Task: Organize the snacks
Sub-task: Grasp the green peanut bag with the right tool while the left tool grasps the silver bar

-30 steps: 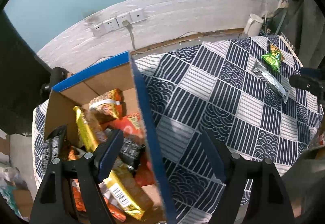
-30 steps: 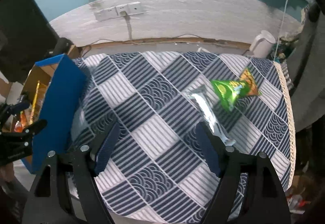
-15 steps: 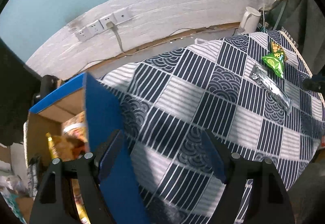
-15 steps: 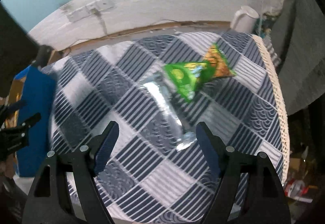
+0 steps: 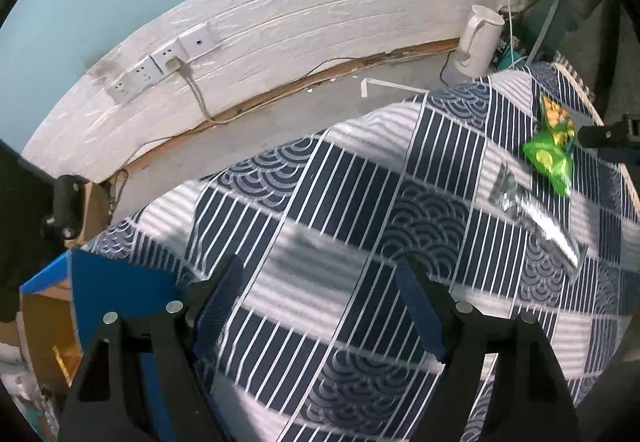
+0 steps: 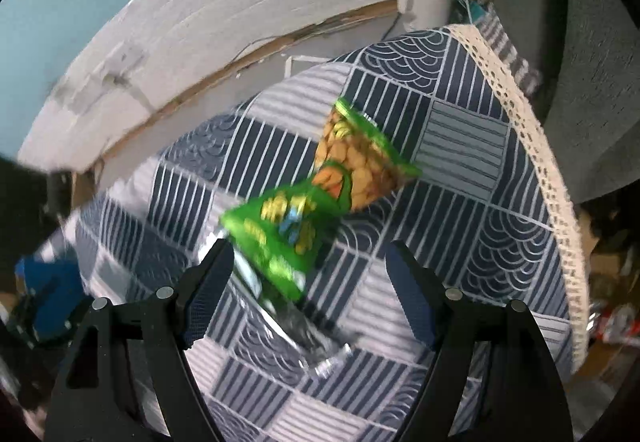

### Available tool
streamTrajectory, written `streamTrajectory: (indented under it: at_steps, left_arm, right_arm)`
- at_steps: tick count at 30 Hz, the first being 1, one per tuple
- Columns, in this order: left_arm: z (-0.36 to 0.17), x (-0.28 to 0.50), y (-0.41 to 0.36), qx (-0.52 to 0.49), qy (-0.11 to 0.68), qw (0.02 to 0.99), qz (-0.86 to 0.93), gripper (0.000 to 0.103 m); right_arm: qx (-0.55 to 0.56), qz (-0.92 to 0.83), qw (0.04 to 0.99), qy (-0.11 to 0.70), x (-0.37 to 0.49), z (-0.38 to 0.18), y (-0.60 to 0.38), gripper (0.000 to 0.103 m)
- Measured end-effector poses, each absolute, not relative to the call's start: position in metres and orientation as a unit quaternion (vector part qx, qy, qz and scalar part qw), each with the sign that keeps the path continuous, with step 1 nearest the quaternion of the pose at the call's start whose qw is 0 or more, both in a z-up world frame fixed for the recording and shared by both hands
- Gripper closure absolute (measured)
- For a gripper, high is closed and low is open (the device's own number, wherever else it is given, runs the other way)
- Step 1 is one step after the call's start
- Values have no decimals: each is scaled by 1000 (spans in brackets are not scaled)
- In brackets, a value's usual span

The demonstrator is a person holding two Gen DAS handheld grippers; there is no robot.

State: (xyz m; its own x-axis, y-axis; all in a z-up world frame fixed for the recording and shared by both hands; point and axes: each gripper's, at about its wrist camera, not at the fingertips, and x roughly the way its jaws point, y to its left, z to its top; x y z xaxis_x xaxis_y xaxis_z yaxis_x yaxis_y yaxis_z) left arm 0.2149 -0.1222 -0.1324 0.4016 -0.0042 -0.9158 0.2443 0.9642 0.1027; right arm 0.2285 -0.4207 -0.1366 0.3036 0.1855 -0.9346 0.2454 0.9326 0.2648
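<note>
A green snack bag (image 6: pixel 288 230) with an orange peanut window lies on the blue patterned tablecloth (image 6: pixel 500 242), partly over a silver foil packet (image 6: pixel 308 338). My right gripper (image 6: pixel 310 274) is open and empty, just short of the green bag, which lies between the fingers in view. In the left wrist view the green bag (image 5: pixel 550 147) and the silver packet (image 5: pixel 536 217) lie far right. My left gripper (image 5: pixel 320 302) is open and empty over the cloth. The blue cardboard box (image 5: pixel 112 298) with snacks inside is at lower left.
A white kettle (image 5: pixel 478 41) stands on the floor by the wall, past the table's far edge. Wall sockets (image 5: pixel 160 65) with a cable are on the white brick band. The lace-trimmed table edge (image 6: pixel 560 177) runs along the right.
My right gripper has moved forward and right, closer to the green bag. My left gripper has swung right, away from the box, which has slid to the lower left of its view.
</note>
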Motion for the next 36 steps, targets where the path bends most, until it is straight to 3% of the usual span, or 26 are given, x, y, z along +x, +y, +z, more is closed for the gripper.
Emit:
streamTrajectory:
  at_steps: [8,15,21,28,36]
  left_arm:
    - [-145,239,-139,75,567,817,-70,23]
    - [-150,243,-145,46,584,808,-66,23]
    - [-154,234,-153,61,587,804,-71,23]
    - [-158,213,-156,67,592,799,-80,23]
    - [-166,186,-146,57,606,790,-74,23]
  right_arm:
    - [242,-43,767,593,249,-163,-432,25]
    - [199,-19,762,616,260,-183,-415,25]
    - [103,31,769,630,254,-179,-389,60]
    - [-11,75,758,648,229,-176,-370,64]
    - [-15,91,745,660,186,-178,-358,65]
